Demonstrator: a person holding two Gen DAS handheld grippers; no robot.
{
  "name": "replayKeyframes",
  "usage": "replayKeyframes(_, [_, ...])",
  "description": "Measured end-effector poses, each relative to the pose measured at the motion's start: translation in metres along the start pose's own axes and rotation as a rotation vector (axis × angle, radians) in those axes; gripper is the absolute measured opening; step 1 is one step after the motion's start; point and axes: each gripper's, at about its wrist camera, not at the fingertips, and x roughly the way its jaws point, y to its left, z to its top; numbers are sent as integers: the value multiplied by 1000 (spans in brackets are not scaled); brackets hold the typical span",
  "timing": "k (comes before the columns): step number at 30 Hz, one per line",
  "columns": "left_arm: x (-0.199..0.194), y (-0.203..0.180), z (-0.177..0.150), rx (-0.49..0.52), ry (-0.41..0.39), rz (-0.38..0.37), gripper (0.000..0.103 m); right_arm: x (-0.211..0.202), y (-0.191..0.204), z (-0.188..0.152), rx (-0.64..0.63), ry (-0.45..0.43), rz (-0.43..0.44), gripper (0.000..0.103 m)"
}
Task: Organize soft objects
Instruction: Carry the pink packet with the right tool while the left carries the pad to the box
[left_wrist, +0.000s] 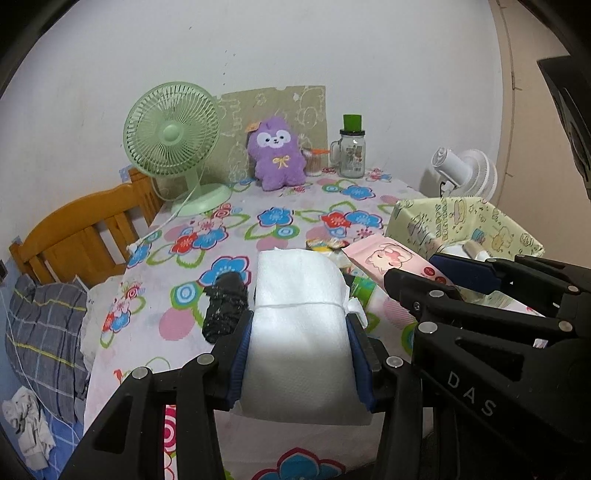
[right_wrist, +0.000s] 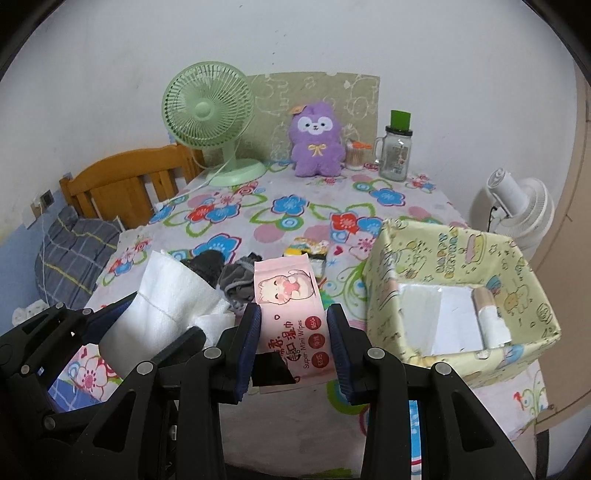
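Observation:
My left gripper (left_wrist: 300, 325) is shut on a white tissue pack (left_wrist: 301, 325) tied round with a thin string, held above the flowered tablecloth (left_wrist: 280, 218). Its blue pads press both sides of the pack. My right gripper (right_wrist: 293, 325) is shut on a pink wet-wipes pack (right_wrist: 291, 299) with a cartoon cat on it, also lifted off the table. The left gripper (right_wrist: 110, 325) with the tissue pack (right_wrist: 162, 295) shows at the left of the right wrist view. A yellow-green patterned box (right_wrist: 458, 266) stands open to the right, with white items and a small roll inside.
Dark socks (right_wrist: 236, 277) and a small snack packet (right_wrist: 308, 247) lie on the cloth ahead. At the back stand a green fan (right_wrist: 210, 118), a purple plush toy (right_wrist: 316, 144), a toothpick jar (right_wrist: 354, 155) and a glass jar mug (right_wrist: 397, 151). A white fan (right_wrist: 517, 206) sits right, a wooden headboard (right_wrist: 125, 184) left.

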Motion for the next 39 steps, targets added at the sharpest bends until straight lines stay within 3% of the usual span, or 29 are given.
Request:
replayKeyframes(21, [-10,-30,38,51,-50,-9,49,-24,-41,27,44,-50,-6,40])
replayKeyframes(39, [0,-79,68,111,-60,-17,49,-32,-93,38,85,-74,-29,40])
